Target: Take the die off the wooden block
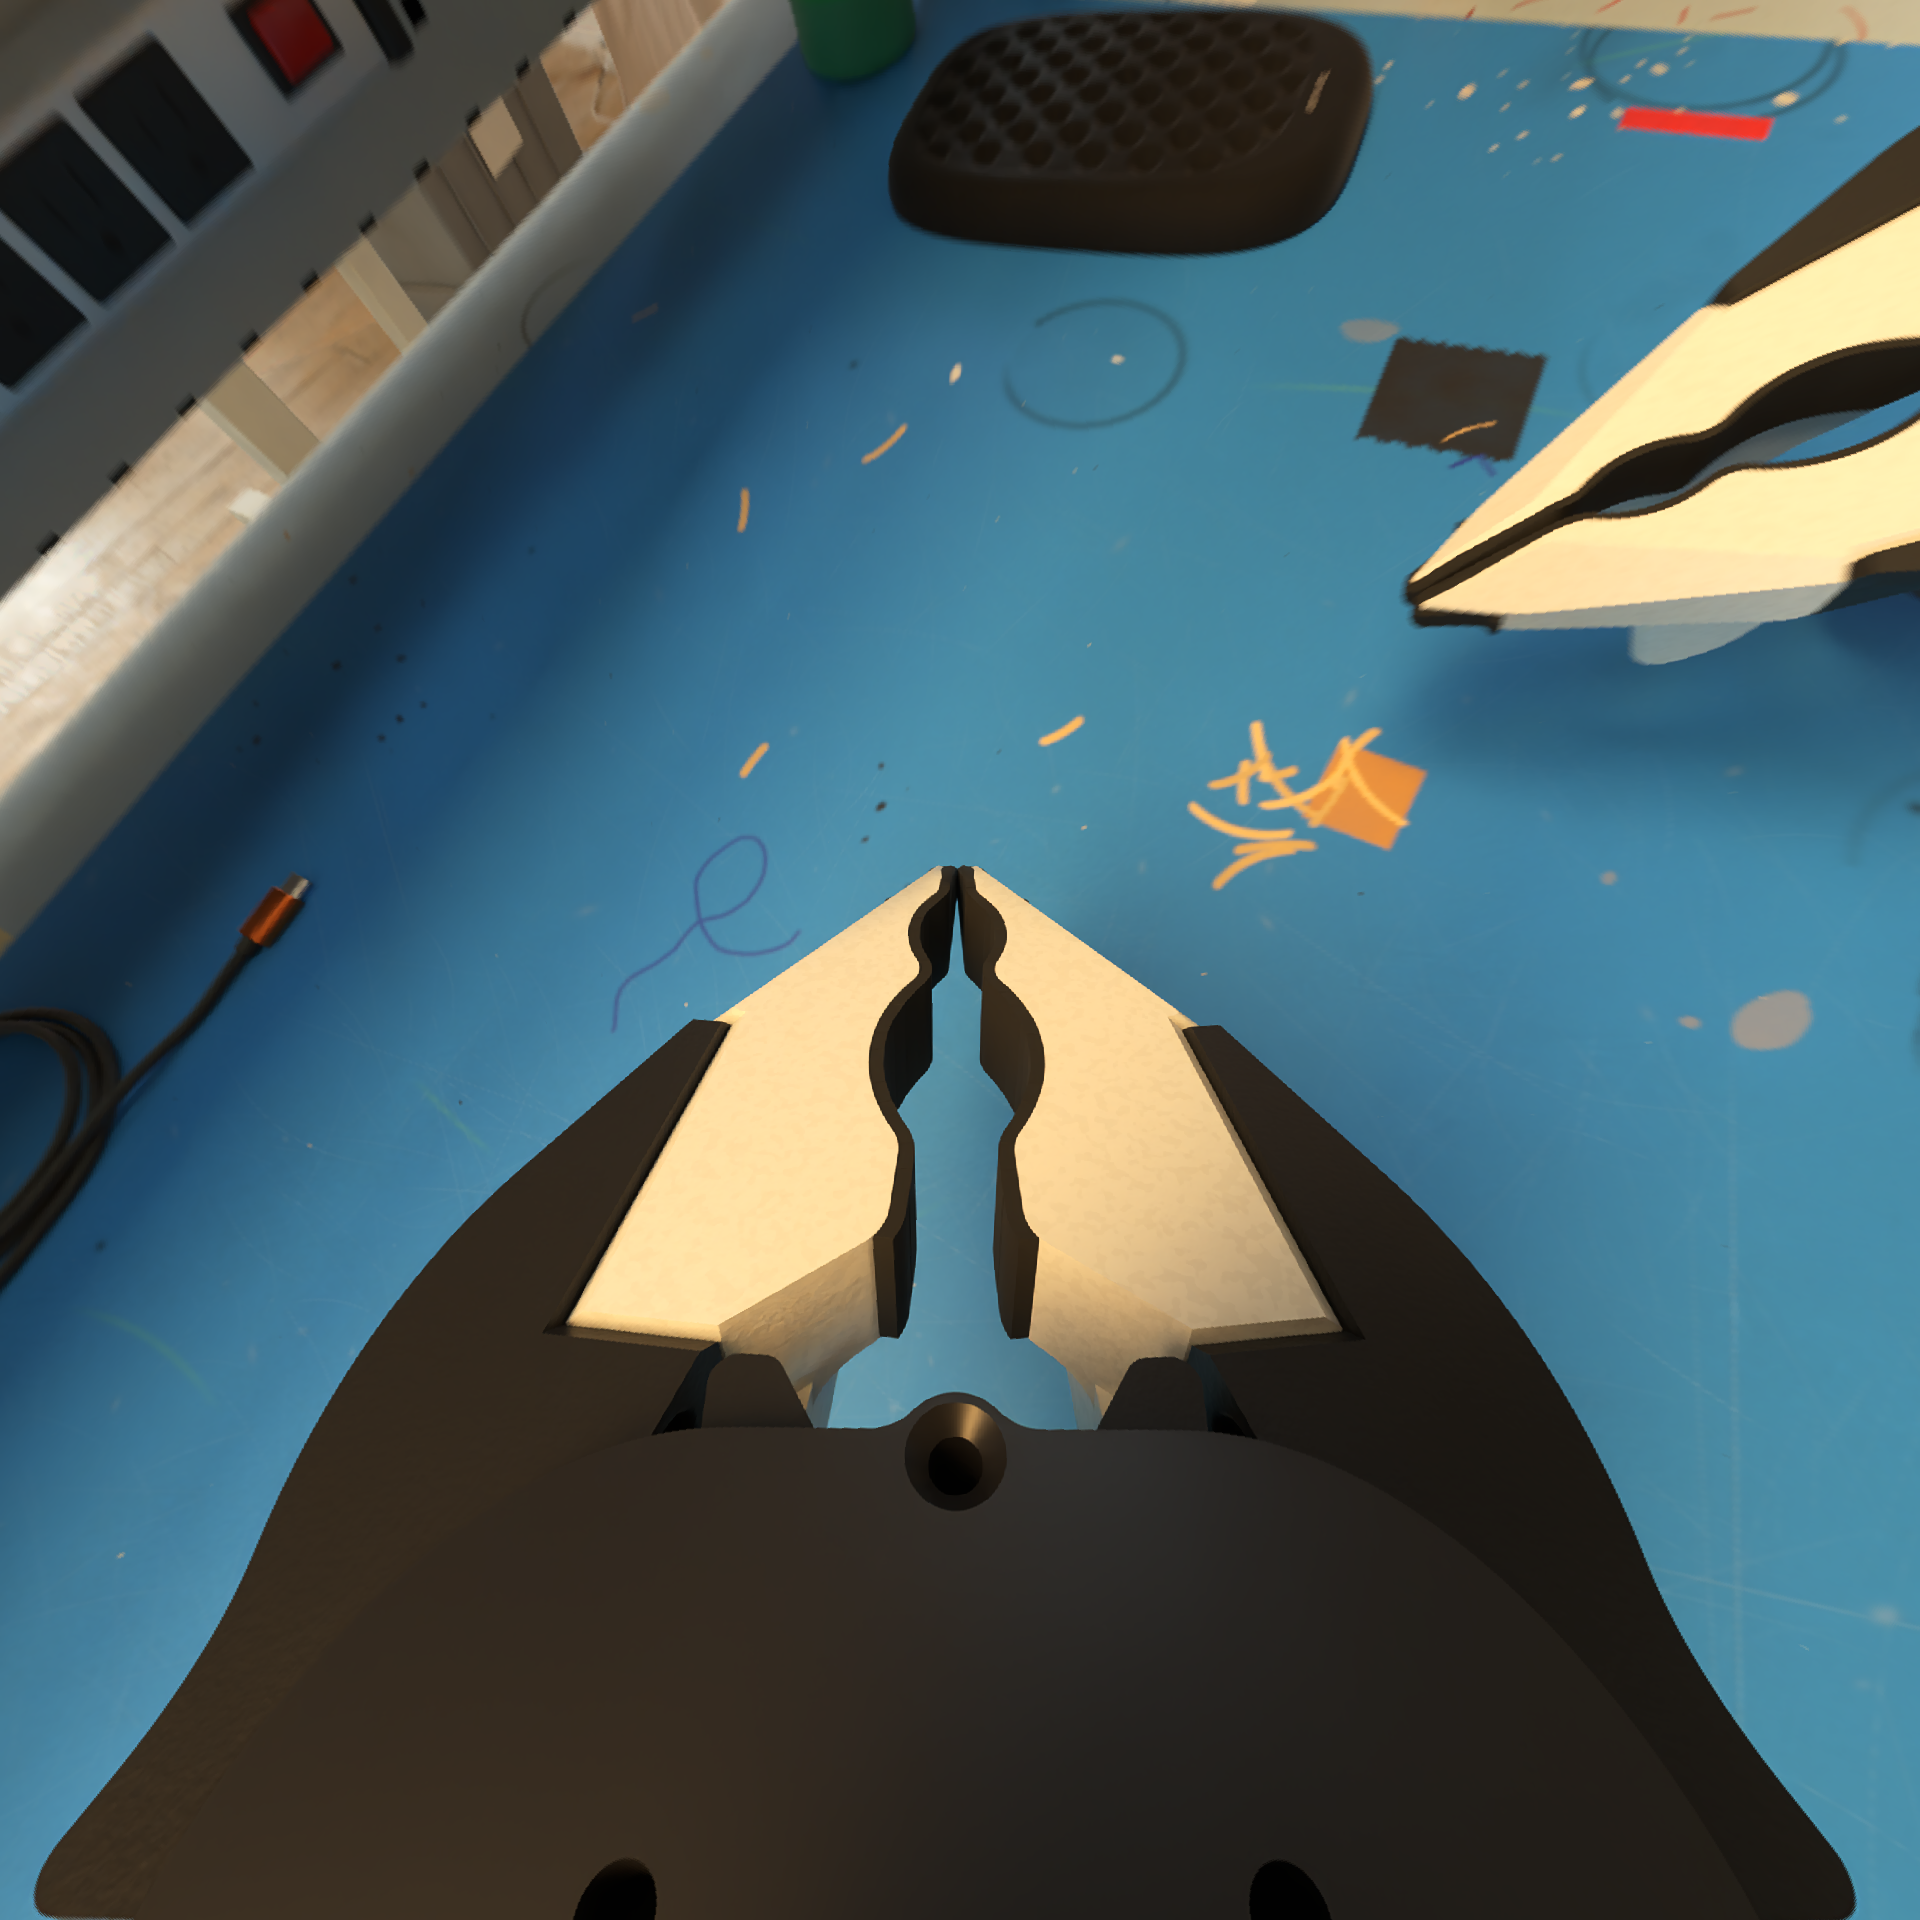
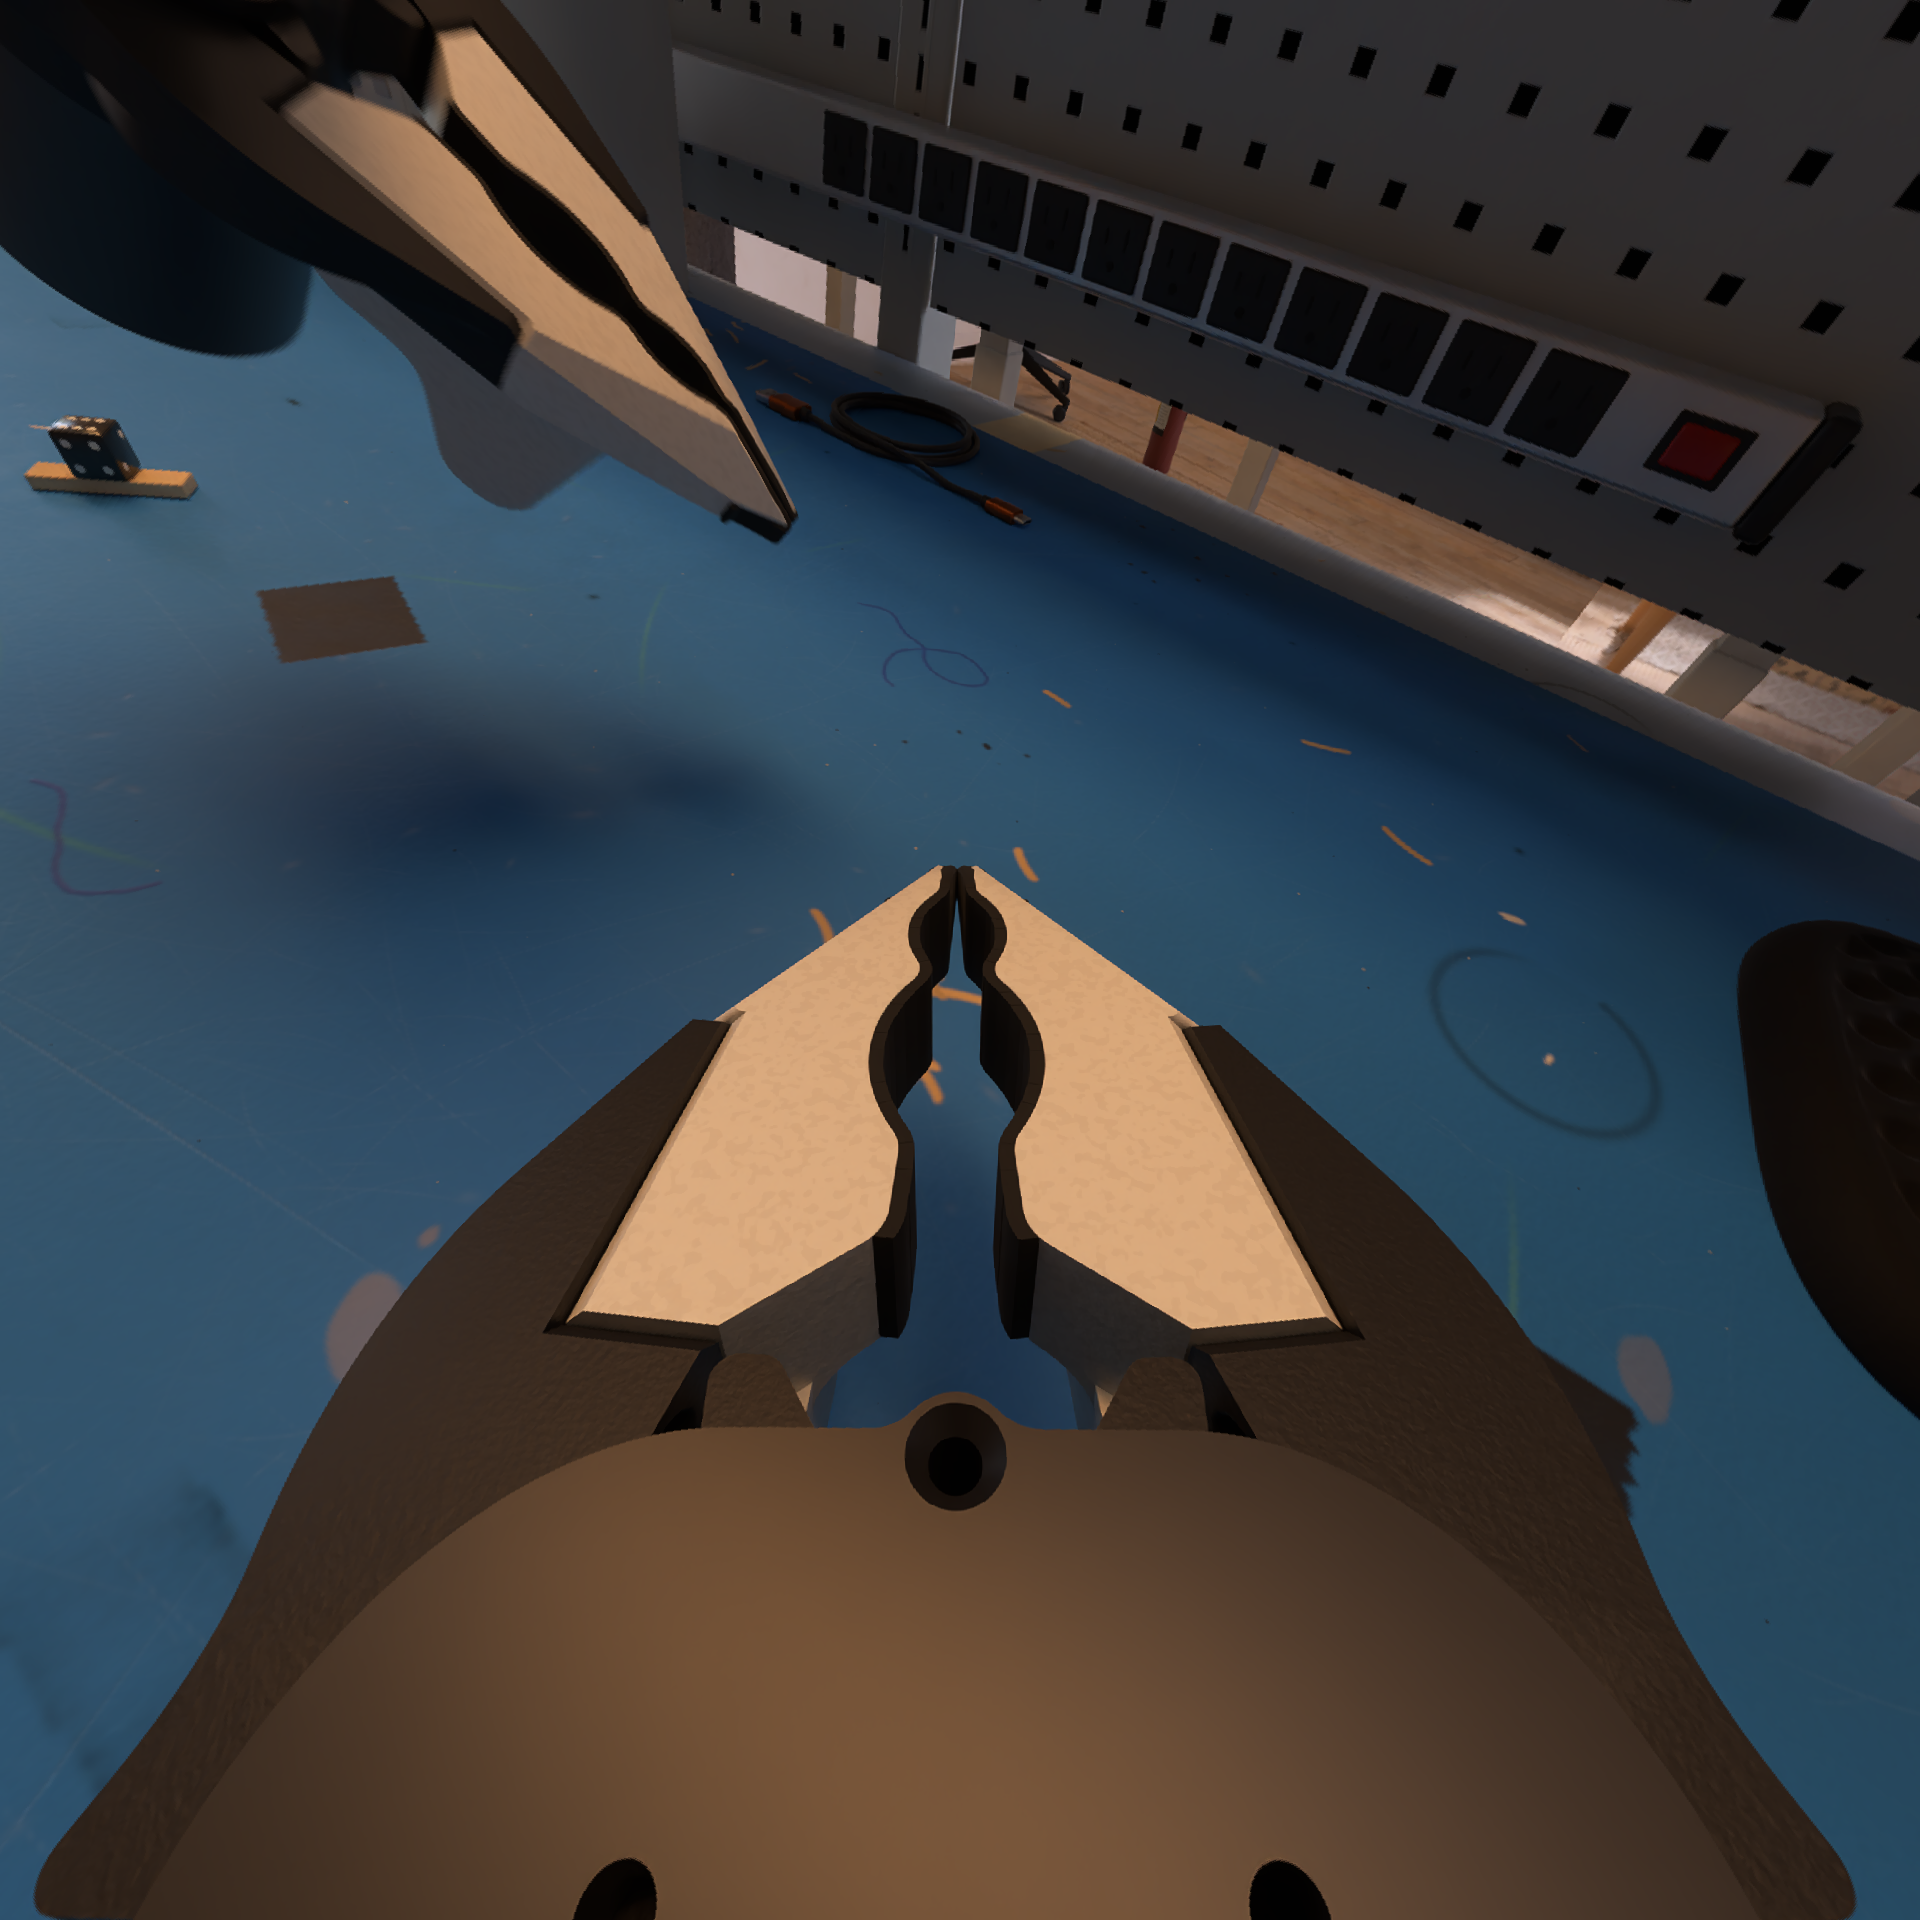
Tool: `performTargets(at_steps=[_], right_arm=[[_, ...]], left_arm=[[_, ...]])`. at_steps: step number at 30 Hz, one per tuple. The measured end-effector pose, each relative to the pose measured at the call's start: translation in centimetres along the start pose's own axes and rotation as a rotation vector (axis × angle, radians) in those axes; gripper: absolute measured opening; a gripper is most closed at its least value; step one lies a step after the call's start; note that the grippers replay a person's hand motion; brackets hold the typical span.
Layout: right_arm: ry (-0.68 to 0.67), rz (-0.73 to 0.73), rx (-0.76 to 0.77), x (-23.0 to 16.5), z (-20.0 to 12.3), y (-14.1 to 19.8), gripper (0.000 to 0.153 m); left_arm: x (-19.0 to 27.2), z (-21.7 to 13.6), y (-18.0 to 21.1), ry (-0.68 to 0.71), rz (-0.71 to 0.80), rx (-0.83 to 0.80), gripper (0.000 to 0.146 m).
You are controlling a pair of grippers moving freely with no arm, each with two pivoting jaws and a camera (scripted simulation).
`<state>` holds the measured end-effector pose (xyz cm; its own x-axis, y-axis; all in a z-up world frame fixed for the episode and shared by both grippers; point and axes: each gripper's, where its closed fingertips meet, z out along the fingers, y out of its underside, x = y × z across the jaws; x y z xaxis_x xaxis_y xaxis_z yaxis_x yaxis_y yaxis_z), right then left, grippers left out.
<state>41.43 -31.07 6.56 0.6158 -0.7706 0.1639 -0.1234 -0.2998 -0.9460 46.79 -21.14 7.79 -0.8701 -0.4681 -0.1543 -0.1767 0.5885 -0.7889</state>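
Note:
A black die with pale pips (image 2: pixel 94 447) sits on a thin flat wooden block (image 2: pixel 109 481) on the blue table, far at the left edge of the right wrist view. Neither shows in the left wrist view. My left gripper (image 1: pixel 956 873) is shut and empty above the blue mat; it also shows in the right wrist view (image 2: pixel 764 520) at upper left. My right gripper (image 2: pixel 956 873) is shut and empty, well away from the die; it shows in the left wrist view (image 1: pixel 1429 603) at right.
A black perforated pad (image 1: pixel 1132 130) lies at the far side, also in the right wrist view (image 2: pixel 1849 1132). A coiled black cable with an orange plug (image 2: pixel 904 436) lies by the table's edge. A power strip with a red switch (image 2: pixel 1704 452) hangs on the pegboard. A green cup (image 1: pixel 852 36) stands beside the pad.

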Motion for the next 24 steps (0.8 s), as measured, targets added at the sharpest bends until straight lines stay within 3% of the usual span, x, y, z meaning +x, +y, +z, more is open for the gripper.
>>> performTargets(at_steps=[5,9,15,18,24], right_arm=[[0.014,-0.021,-0.005,-0.2,0.2,0.0,0.0],[0.008,-0.039,-0.01,-0.7,0.4,-0.1,0.0],[0.007,-0.05,-0.017,-0.8,0.5,0.0,0.0],[0.012,-0.055,-0.021,-0.8,0.6,0.0,0.0],[0.018,-0.067,-0.028,-0.9,0.7,0.1,0.0]], left_arm=[[2.1,-3.1,-1.2,-0.005,0.057,0.049,0.0],[1.7,-7.1,0.8,-0.047,0.096,0.039,0.0],[-2.9,-14.0,10.1,-0.173,-0.08,-0.06,0.0],[-4.8,-16.7,15.3,-0.257,-0.171,-0.133,0.012],[-5.4,-17.7,21.5,-0.264,-0.301,-0.247,0.031]])
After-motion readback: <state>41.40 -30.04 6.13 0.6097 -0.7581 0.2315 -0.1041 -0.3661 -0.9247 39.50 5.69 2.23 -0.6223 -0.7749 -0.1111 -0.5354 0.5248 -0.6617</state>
